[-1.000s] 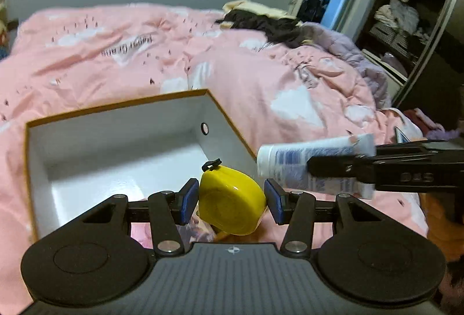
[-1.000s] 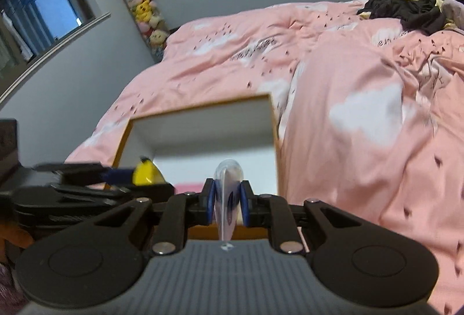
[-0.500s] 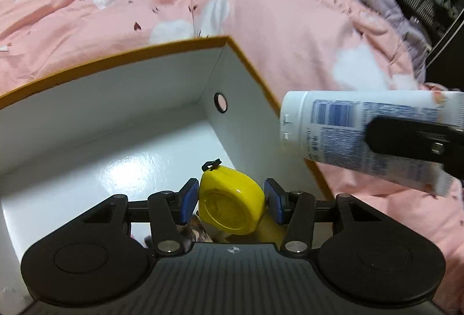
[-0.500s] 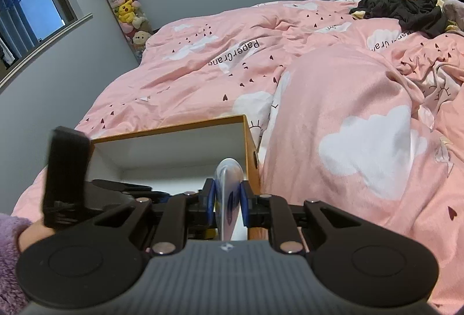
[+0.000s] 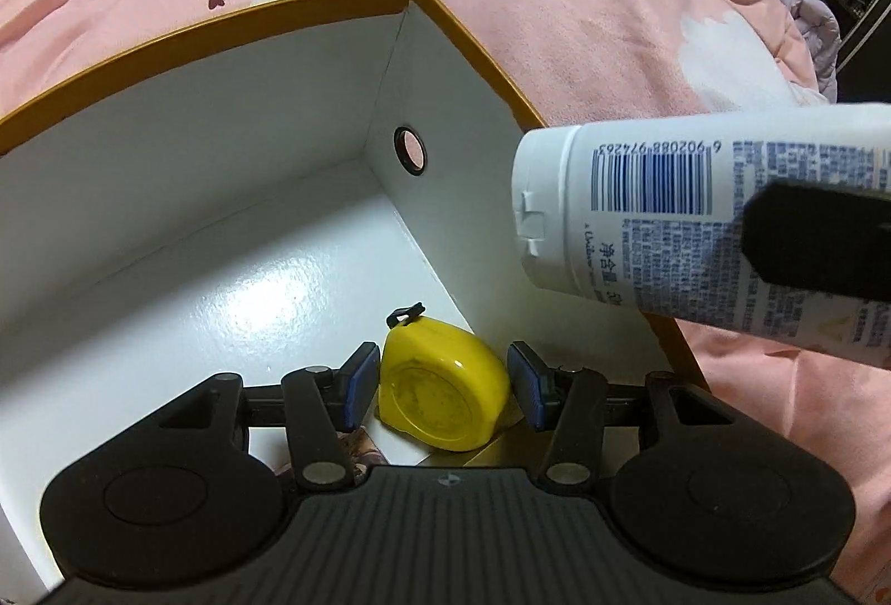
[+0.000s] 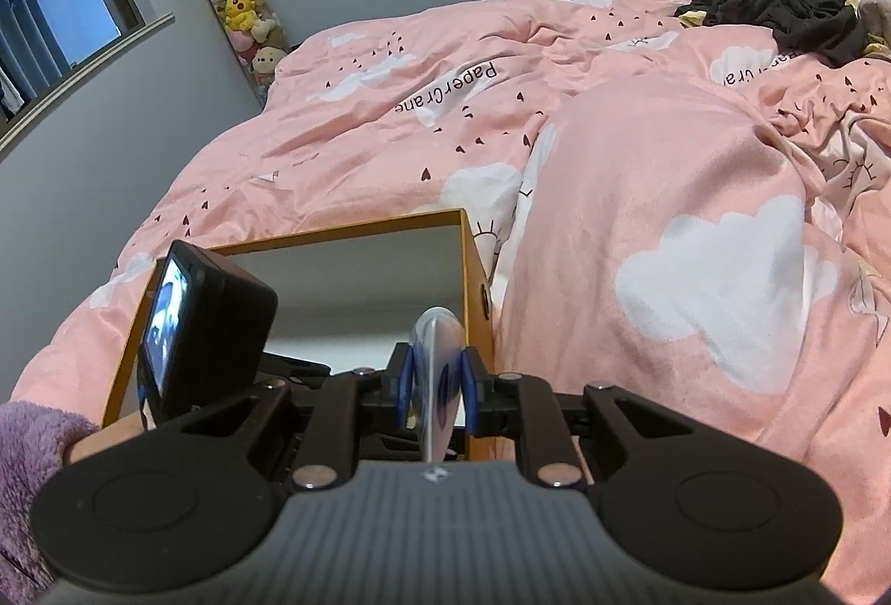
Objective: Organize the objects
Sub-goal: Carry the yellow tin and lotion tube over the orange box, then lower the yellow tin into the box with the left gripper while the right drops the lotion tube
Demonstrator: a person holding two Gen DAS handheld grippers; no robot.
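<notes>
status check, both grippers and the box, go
Left gripper holds yellow tape measure inside box. Right gripper clamps white tube by box's edge. Nothing blocking.

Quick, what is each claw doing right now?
Left gripper: closed on the yellow tape measure.
Right gripper: closed on the white tube.

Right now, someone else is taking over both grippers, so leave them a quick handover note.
Left gripper: shut on the yellow tape measure, lowered into the white box near its right wall.
Right gripper: shut on the flat end of the white tube, cap end poised over the box's right rim.
Done: both items picked up and brought to the box on the pink duvet.
Left: release the tape measure inside, then put the tube in too.
</notes>
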